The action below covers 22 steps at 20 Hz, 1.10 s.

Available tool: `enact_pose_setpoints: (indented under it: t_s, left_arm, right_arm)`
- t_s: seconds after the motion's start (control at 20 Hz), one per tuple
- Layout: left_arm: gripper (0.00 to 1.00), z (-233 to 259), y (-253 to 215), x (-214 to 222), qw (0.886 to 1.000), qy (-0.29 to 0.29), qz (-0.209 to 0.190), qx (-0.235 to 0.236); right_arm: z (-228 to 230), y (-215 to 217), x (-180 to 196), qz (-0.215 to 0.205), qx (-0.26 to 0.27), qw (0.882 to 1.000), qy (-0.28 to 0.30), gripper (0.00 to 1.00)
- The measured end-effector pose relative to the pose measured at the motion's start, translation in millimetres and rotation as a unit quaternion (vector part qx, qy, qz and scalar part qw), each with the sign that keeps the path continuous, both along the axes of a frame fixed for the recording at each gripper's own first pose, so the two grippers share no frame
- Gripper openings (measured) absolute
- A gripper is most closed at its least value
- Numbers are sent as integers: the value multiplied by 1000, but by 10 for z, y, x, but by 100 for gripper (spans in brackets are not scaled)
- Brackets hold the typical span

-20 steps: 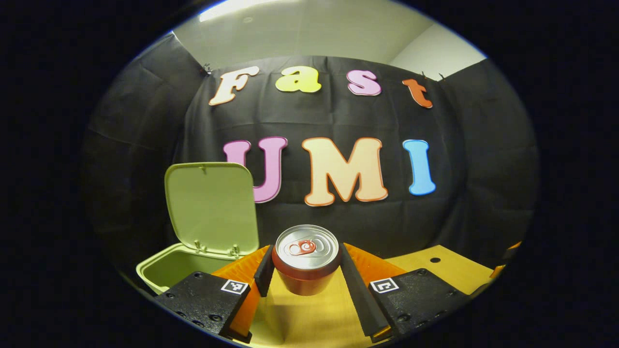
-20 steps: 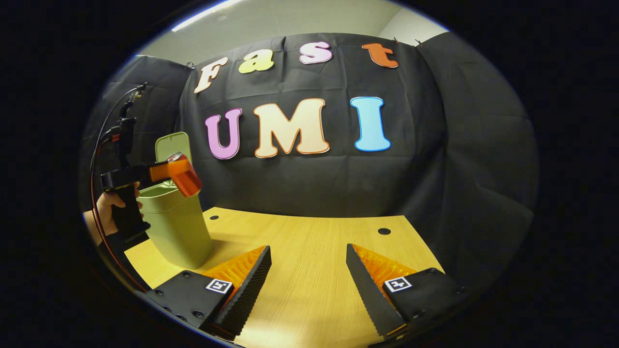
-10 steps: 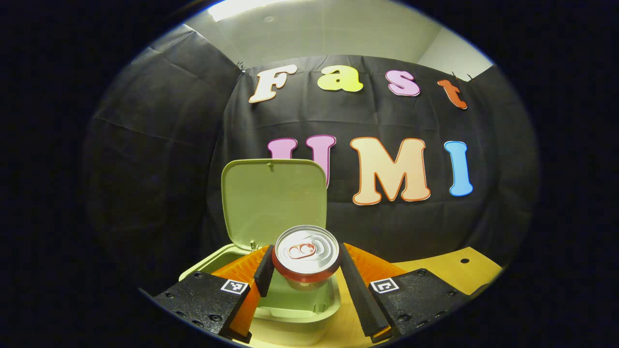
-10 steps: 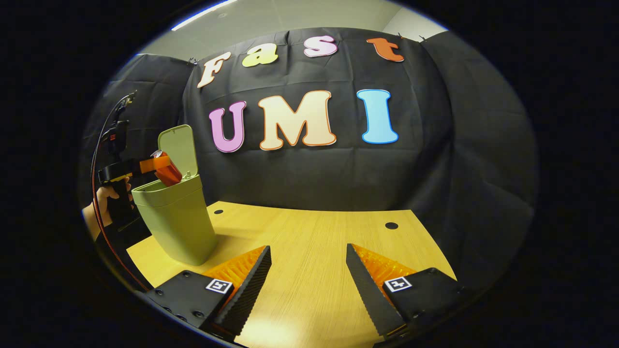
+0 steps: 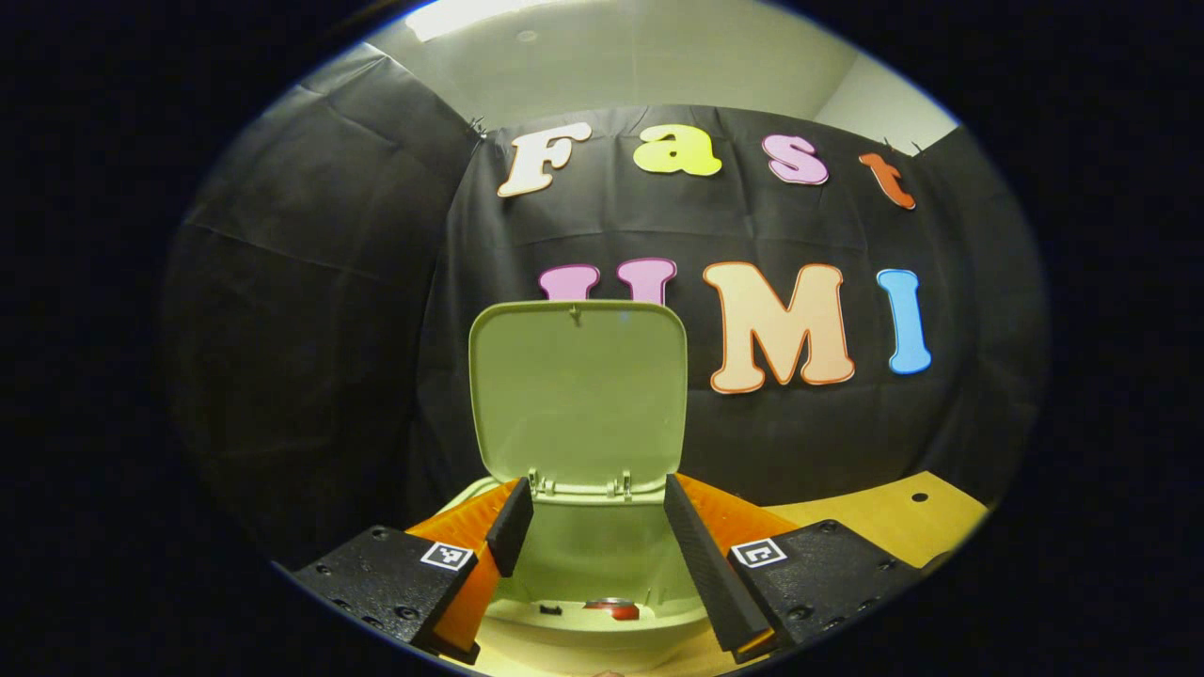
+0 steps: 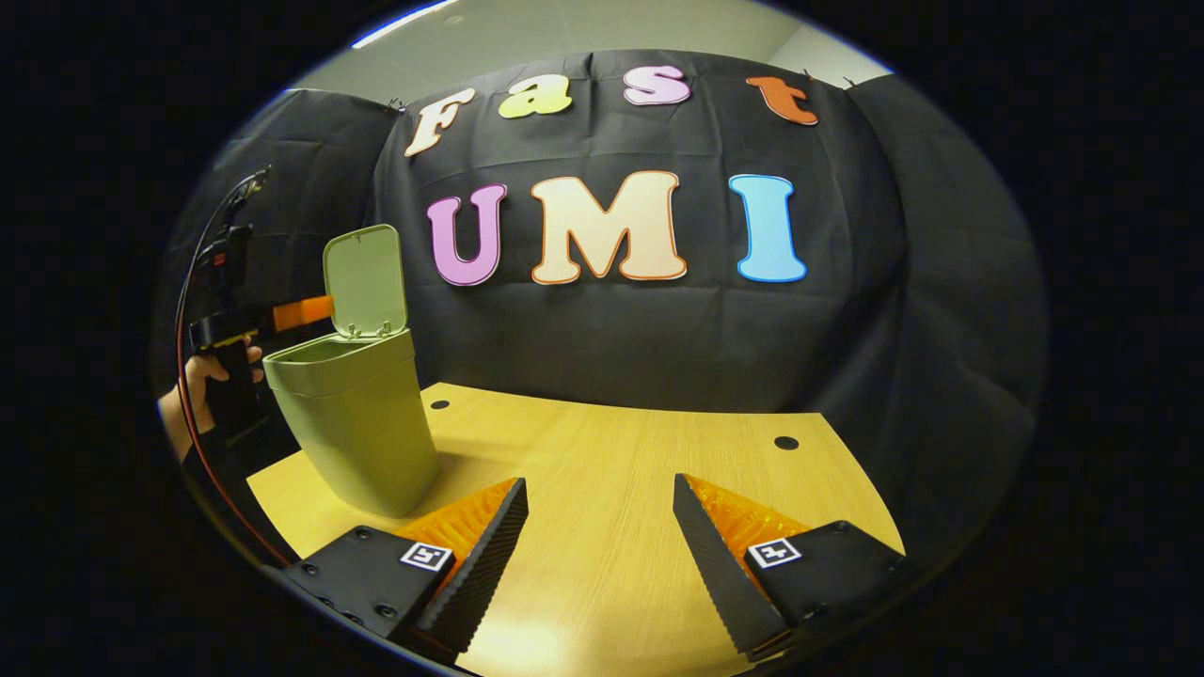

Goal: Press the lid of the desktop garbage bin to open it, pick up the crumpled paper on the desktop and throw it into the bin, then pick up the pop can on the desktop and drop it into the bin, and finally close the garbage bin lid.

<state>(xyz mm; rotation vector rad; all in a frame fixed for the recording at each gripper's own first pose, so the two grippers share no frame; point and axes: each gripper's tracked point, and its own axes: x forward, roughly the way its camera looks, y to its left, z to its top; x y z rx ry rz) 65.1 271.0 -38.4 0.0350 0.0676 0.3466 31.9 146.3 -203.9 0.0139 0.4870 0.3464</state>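
Now the left tongs stand apart with nothing between them, poised directly above the mouth of the garbage bin; through the gap one looks straight down into it, where a red-and-silver shape, probably the pop can, lies at the bottom, though that corner is too small and dim to be sure; the crumpled paper cannot be made out inside. The lid stands upright on its hinges just beyond the fingertips, its inner face turned toward the camera. In the right gripper view the right tongs are likewise parted and empty, hovering over the bare wooden table, well apart from the bin, which stands off to their left near the table's edge; beside it a hand holds the other gripper level with the rim.

What seems left is the closing of the lid; it looks a thin, light, stiff plastic flap swinging freely on its hinge, so it needs no grip, only a push on its top edge or back face, forward and down; the bin itself appears light enough to slide or tip if shoved sideways, so the press should finish downward over the front rim.
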Motion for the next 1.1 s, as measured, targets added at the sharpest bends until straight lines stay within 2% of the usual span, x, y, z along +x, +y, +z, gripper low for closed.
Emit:
enact_pose_setpoints:
  t_s: [0.25, 0.5, 0.55, 0.7, 0.9, 0.95, 1.1]
  left_arm:
    - [83, 603, 204, 292, 999, -44, -28, -5]
    - [83, 1193, 259, 712, 992, -88, -85, -16]
    - [84, 1293, 357, 885, 992, -93, -89, -4]
    - [83, 1217, 520, 1155, 995, -60, -79, 24]
    - [83, 928, 644, 1257, 998, -7, -58, 18]
    - [84, 988, 647, 1250, 998, -22, -57, 14]
    - [86, 971, 597, 1178, 998, -22, -53, 1]
  right_arm:
    - [-5, 259, 11, -17, -3, 1000, -9, 98]
    - [-104, 431, -5, -55, 5, 998, -4, 98]
    - [-120, 437, 1, -68, 6, 998, -2, 98]
    - [-152, 367, 6, -87, 4, 996, -2, 98]
    - [-207, 249, -6, -101, 1, 995, 6, 98]
    - [-213, 217, -14, -102, 1, 995, 8, 98]
    - [-217, 168, -23, -90, -2, 996, 9, 98]
